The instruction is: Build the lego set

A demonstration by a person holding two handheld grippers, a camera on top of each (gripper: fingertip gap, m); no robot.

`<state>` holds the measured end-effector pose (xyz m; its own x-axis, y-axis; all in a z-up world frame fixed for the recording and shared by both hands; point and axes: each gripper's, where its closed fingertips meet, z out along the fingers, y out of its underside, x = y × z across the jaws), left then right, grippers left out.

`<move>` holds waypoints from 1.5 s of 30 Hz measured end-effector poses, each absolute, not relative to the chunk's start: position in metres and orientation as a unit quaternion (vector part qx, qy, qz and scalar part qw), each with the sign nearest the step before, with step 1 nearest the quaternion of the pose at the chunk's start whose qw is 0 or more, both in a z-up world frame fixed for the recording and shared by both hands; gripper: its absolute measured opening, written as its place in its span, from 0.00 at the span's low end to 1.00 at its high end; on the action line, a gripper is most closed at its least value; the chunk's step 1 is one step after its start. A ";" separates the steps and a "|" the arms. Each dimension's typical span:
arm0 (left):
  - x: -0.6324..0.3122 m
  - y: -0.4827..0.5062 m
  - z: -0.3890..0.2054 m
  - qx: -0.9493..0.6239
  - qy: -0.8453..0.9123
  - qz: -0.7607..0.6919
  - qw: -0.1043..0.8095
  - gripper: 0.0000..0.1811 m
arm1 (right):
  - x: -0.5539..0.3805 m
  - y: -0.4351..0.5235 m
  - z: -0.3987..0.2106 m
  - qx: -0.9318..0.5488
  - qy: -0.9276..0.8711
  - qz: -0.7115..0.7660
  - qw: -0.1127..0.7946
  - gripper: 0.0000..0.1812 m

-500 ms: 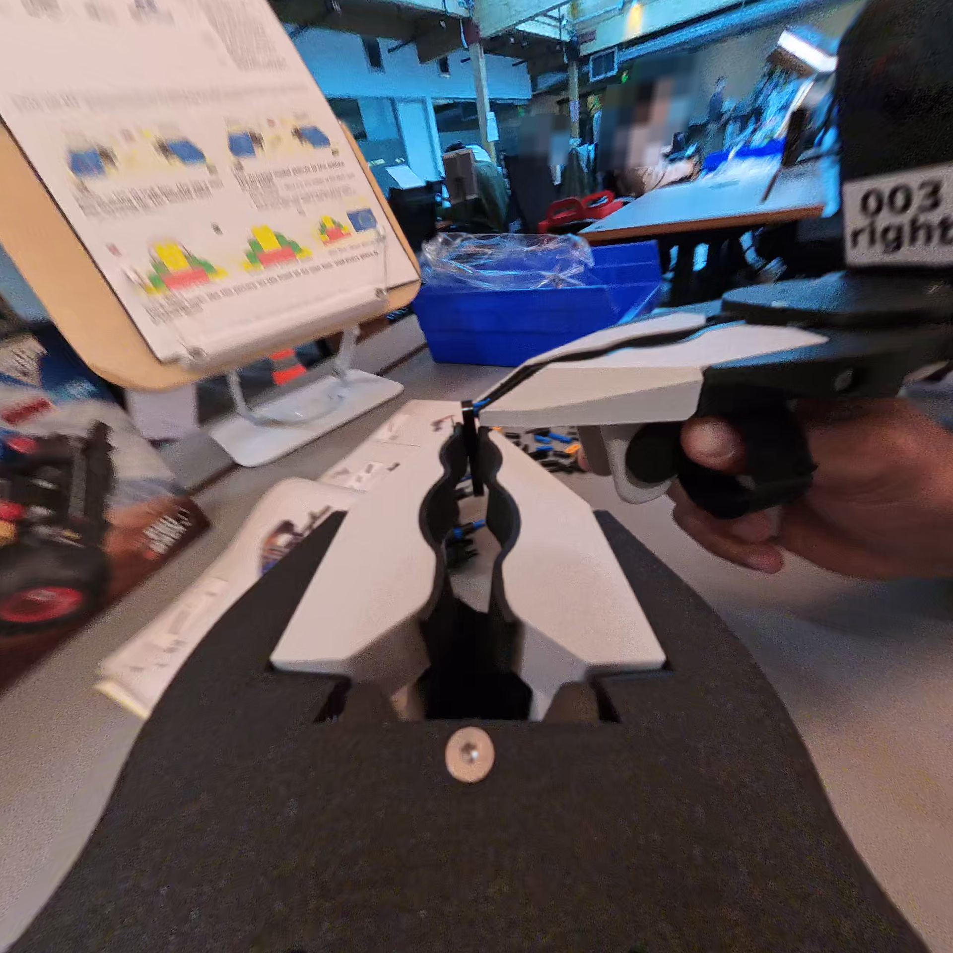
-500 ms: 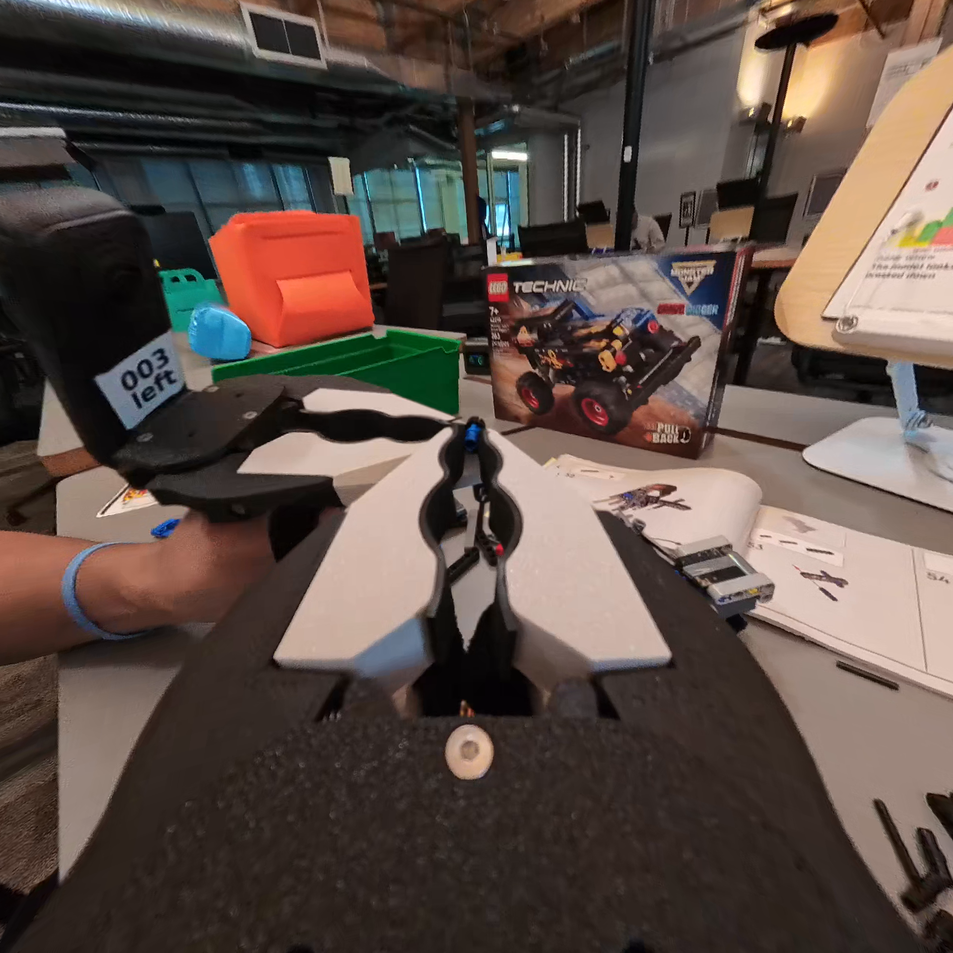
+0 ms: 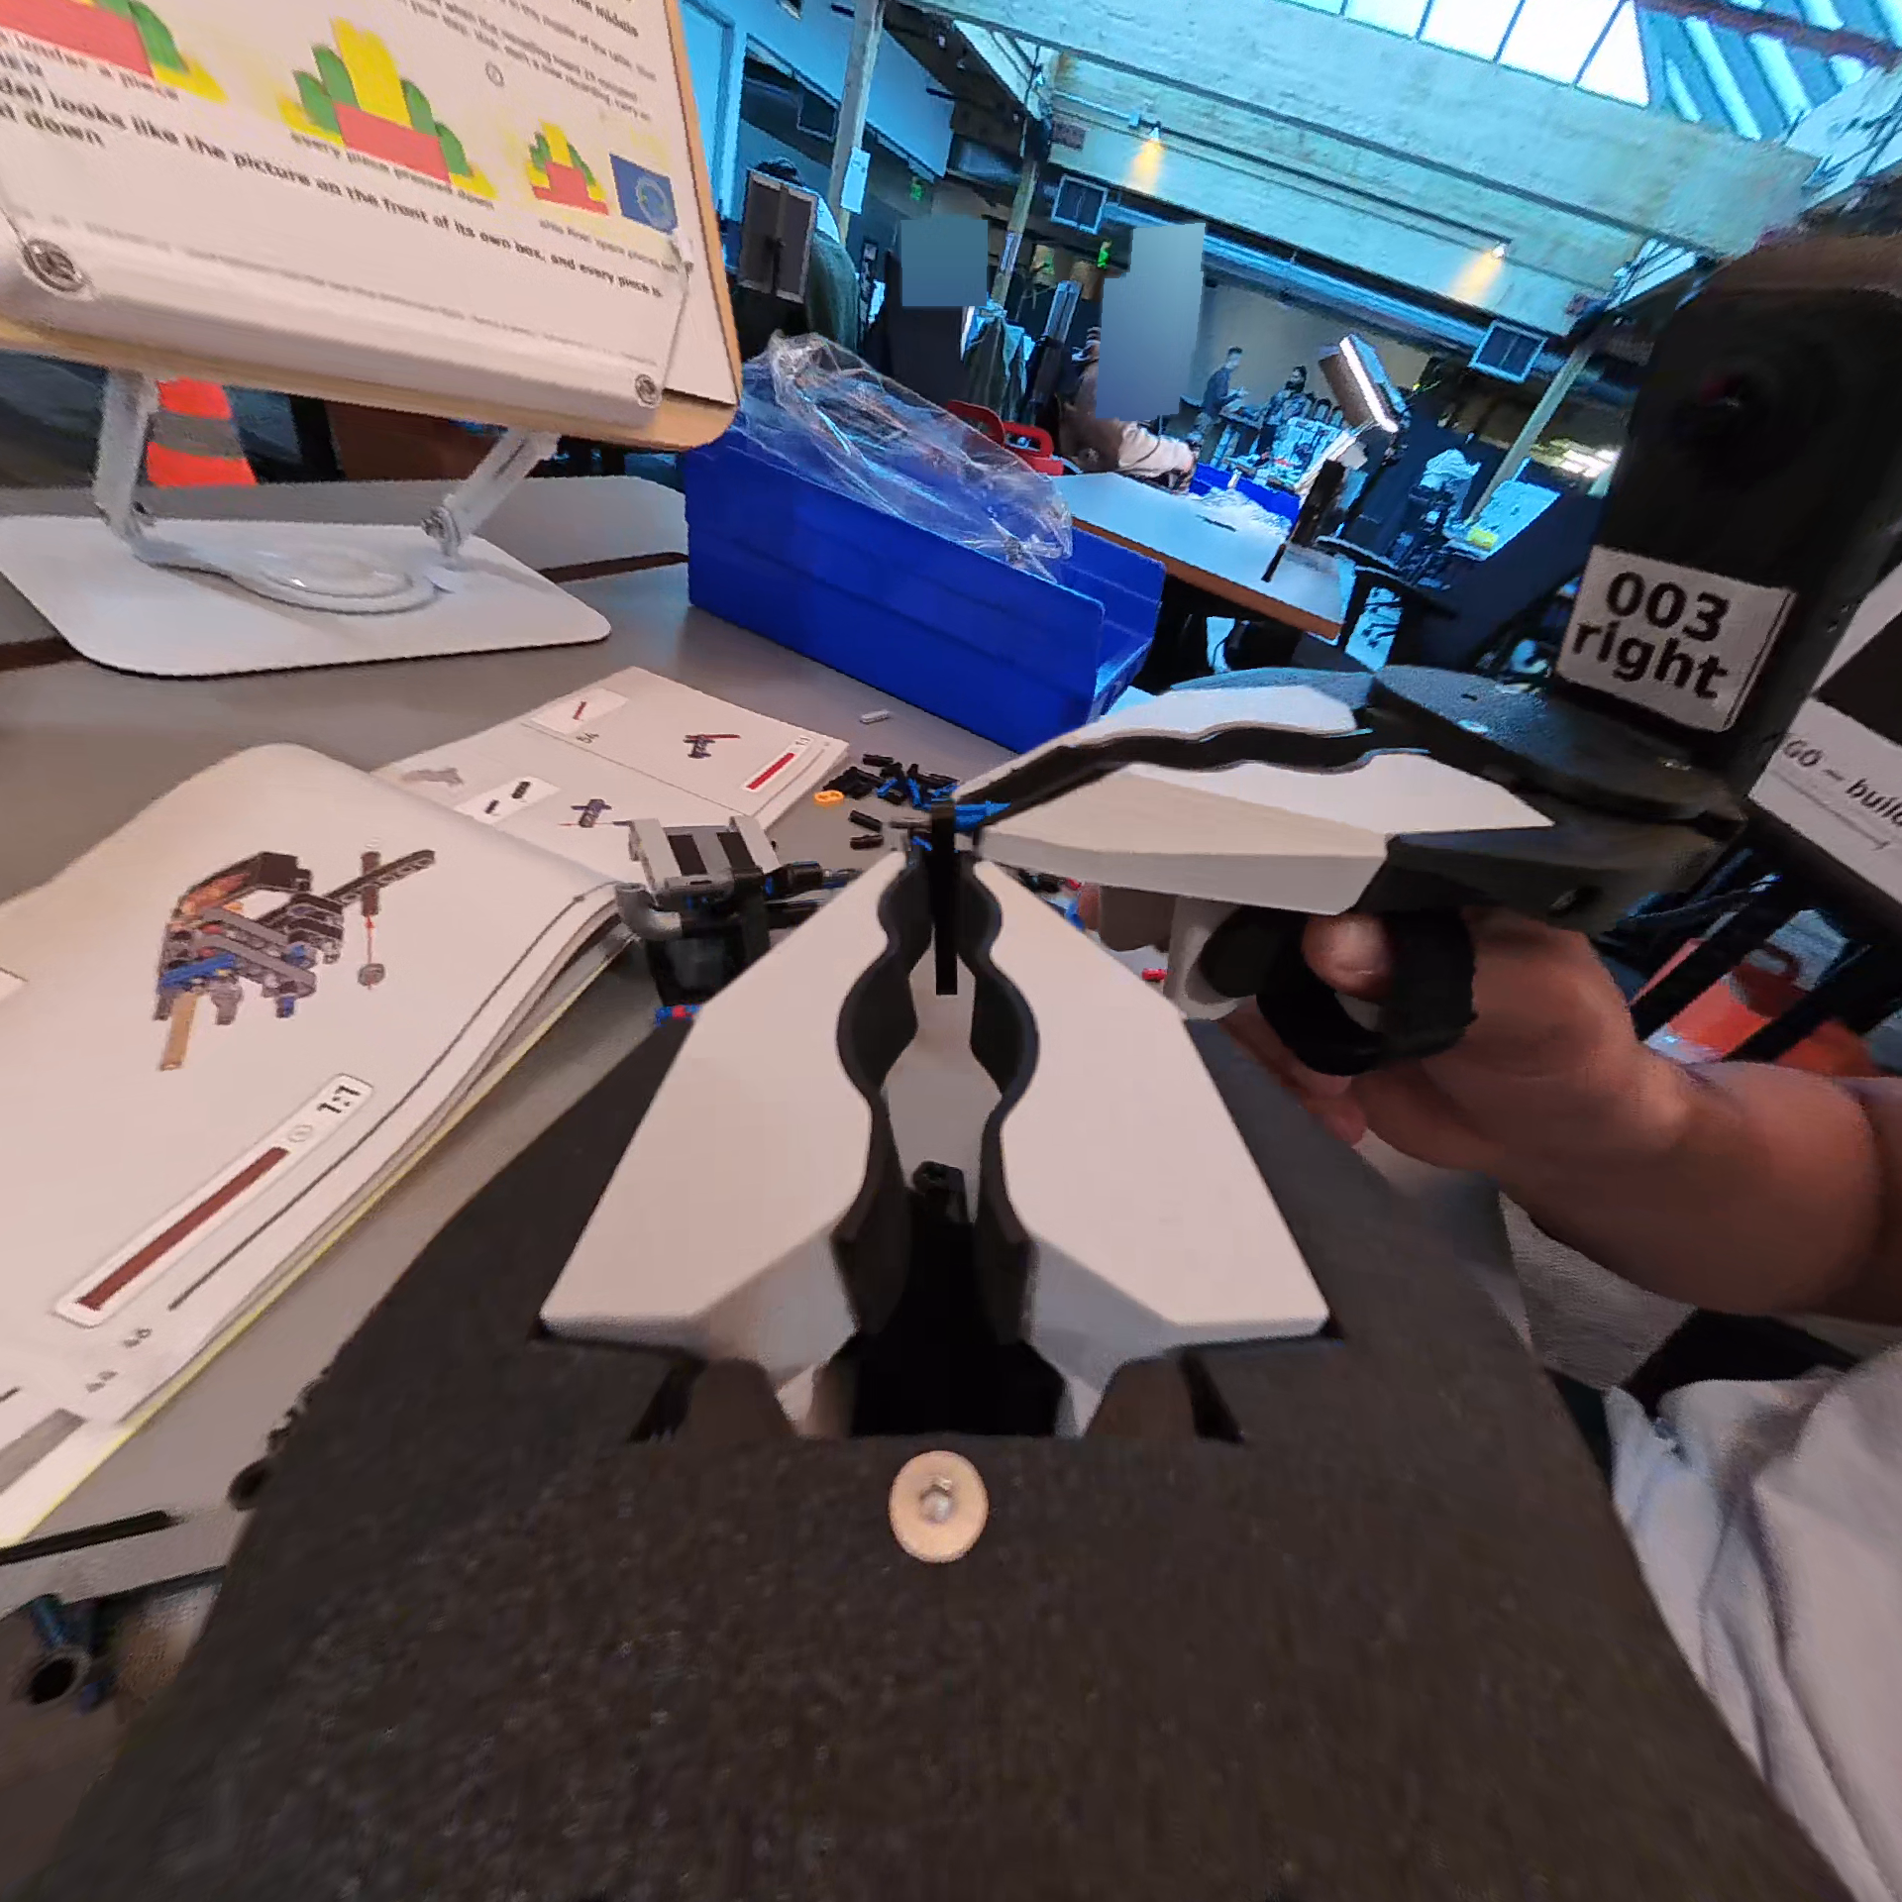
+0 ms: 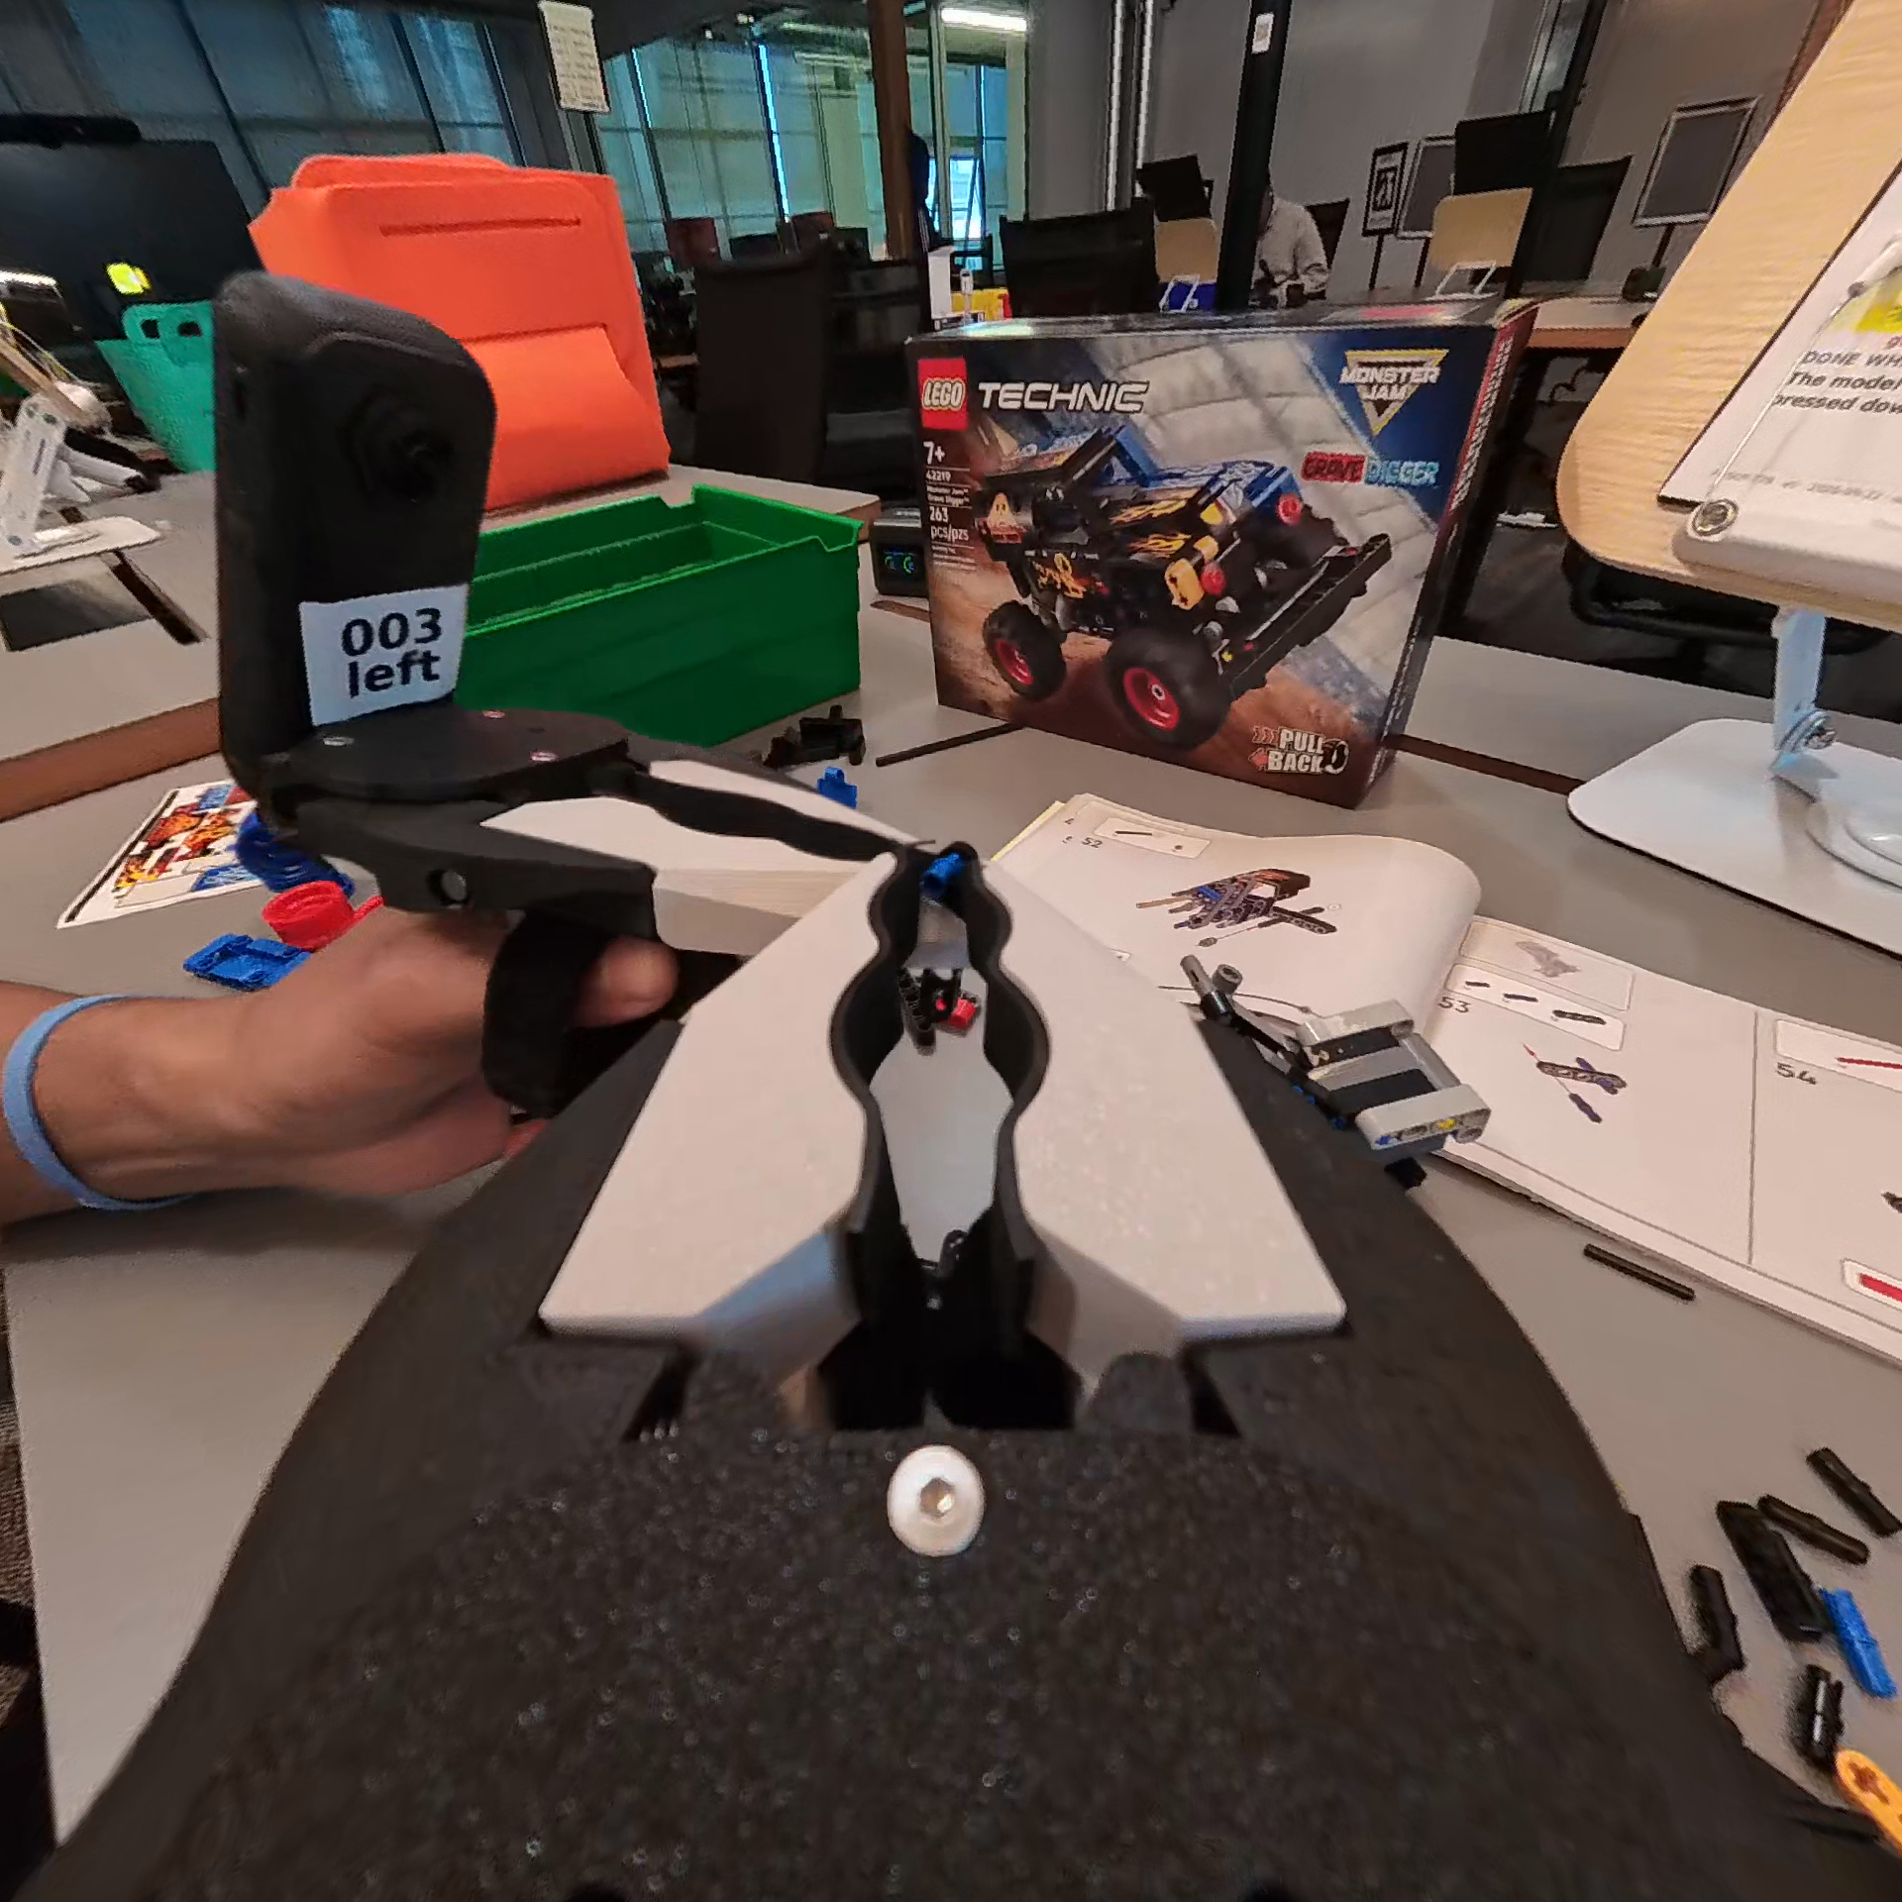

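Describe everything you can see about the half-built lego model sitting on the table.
The half-built lego model is a small blocky chunk of light grey and black plastic beams with blue pins and a thin black rod poking out at one end. It rests partly on the open instruction booklet, partly on the grey table, apart from both tongs.

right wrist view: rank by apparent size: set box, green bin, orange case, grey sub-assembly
1. set box
2-3. orange case, green bin: look alike; depth differs, not ranked
4. grey sub-assembly, smallest despite being nearest
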<state>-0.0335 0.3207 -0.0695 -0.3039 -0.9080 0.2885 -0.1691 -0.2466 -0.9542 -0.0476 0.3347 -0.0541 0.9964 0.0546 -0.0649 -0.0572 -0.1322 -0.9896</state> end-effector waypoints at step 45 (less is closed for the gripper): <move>-0.063 0.260 -0.053 -0.339 0.625 -0.655 0.257 0.01 | -0.082 0.279 -0.038 -0.678 -0.206 0.305 0.636 0.08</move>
<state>-0.0625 0.2597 -0.0525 -0.6383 -0.7599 0.1228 -0.0865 -0.0877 -0.9924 -0.0820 0.2787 -0.0383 0.7285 0.6682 -0.1511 -0.1086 -0.1051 -0.9885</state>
